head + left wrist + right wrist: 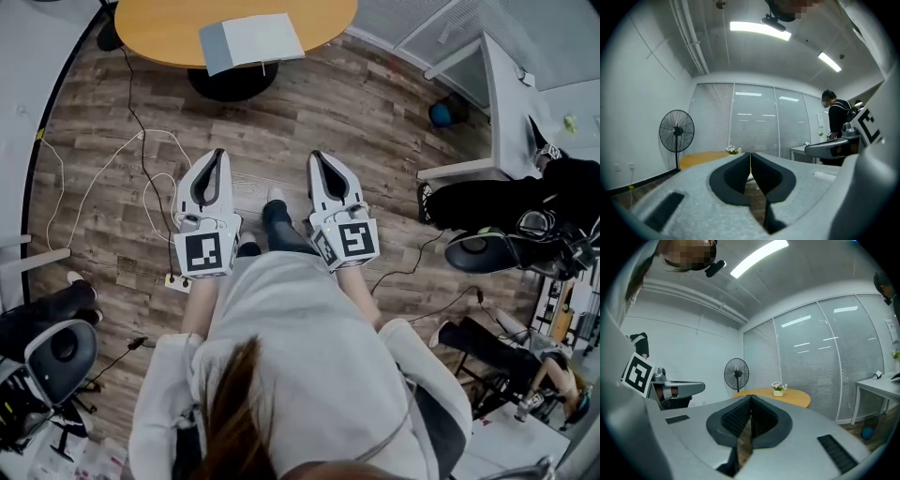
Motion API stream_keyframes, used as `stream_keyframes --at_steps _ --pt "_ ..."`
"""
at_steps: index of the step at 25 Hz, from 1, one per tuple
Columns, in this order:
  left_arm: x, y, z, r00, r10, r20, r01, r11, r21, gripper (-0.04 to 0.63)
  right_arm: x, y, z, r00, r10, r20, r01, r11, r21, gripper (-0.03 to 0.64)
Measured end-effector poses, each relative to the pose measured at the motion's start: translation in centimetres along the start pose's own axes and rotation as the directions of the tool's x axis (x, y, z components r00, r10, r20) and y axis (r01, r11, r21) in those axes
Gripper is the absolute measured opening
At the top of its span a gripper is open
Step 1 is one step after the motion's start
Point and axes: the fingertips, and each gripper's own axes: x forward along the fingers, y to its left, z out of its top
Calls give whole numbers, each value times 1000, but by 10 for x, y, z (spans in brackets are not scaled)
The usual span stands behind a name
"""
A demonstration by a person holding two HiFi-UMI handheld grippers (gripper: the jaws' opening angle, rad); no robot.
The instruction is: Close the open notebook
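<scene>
Holds left gripper (pixel 218 153) and right gripper (pixel 315 156) level, side by side over floor (pixel 375 122), jaws of each pressed together, empty. Faces notebook (pixel 251 41) lying on table (pixel 159 33), well ahead of both.

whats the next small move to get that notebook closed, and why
Probably bring both grippers forward toward the table. The notebook lies open near the table's edge, well ahead of the left gripper and the right gripper. Both are over the wooden floor, jaws together with nothing between them, so neither can reach a cover yet.
</scene>
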Motion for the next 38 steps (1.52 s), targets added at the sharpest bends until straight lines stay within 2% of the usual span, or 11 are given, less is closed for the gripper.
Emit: stream_keyframes --at_steps 6,10,13,25,38 --pt "56 6 5 999 36 -11 -36 999 -1 20 52 -37 12 997 71 -6 -71 997 -25 3" --pt "94 3 7 999 49 7 -49 999 10 20 82 -65 16 996 91 -12 -91 995 -32 3" --pt "115 4 5 998 69 -13 -69 997 22 20 100 -81 17 994 108 -20 -109 993 -36 3" --pt "171 -8 8 993 118 -4 -118 992 52 20 132 -140 11 989 143 -47 -145 989 -28 3" --pt "193 5 5 993 117 -29 -115 992 51 20 155 -163 -9 988 92 -120 -92 996 3 3"
